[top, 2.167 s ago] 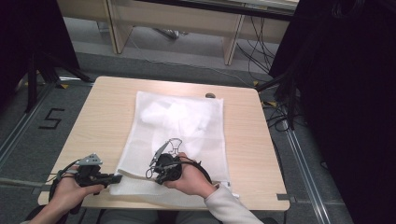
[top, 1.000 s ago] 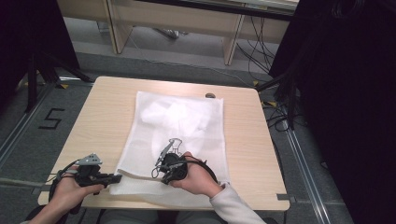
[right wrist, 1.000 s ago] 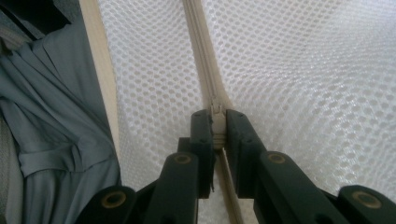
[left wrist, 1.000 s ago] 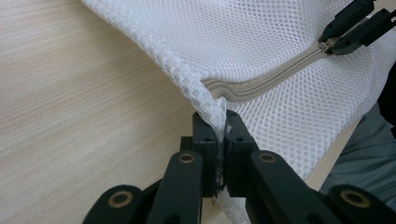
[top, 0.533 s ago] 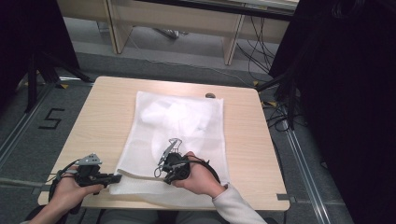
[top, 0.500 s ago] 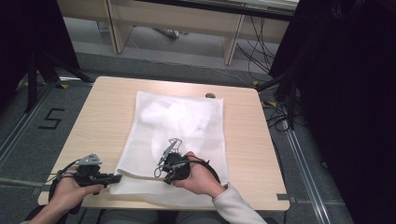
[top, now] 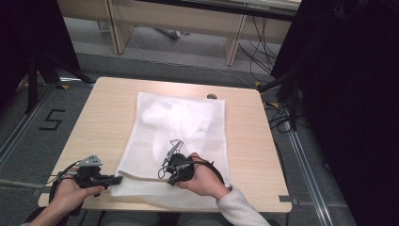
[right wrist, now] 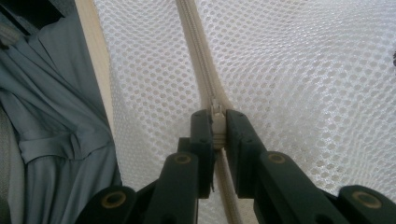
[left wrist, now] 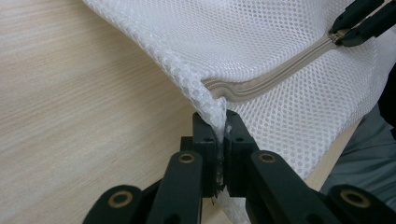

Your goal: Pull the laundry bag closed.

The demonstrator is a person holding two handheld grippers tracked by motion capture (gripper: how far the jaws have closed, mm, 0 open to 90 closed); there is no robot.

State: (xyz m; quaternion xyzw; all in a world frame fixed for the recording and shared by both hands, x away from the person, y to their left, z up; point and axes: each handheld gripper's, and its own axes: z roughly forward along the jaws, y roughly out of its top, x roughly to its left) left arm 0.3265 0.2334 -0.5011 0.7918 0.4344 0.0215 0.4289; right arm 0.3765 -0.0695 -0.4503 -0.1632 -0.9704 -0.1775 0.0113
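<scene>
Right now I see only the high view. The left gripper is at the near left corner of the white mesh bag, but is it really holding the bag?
Observer: Yes. In the left gripper view the left gripper is shut on the corner of the mesh bag, with mesh pinched between the jaws.
Operator: And what is the right gripper holding?
Observer: The right gripper is shut on the zipper slider, on the cream zipper.
Operator: Where does the zipper run?
Observer: Along the bag's near edge, ending beside the left jaws, where it bends.
</scene>
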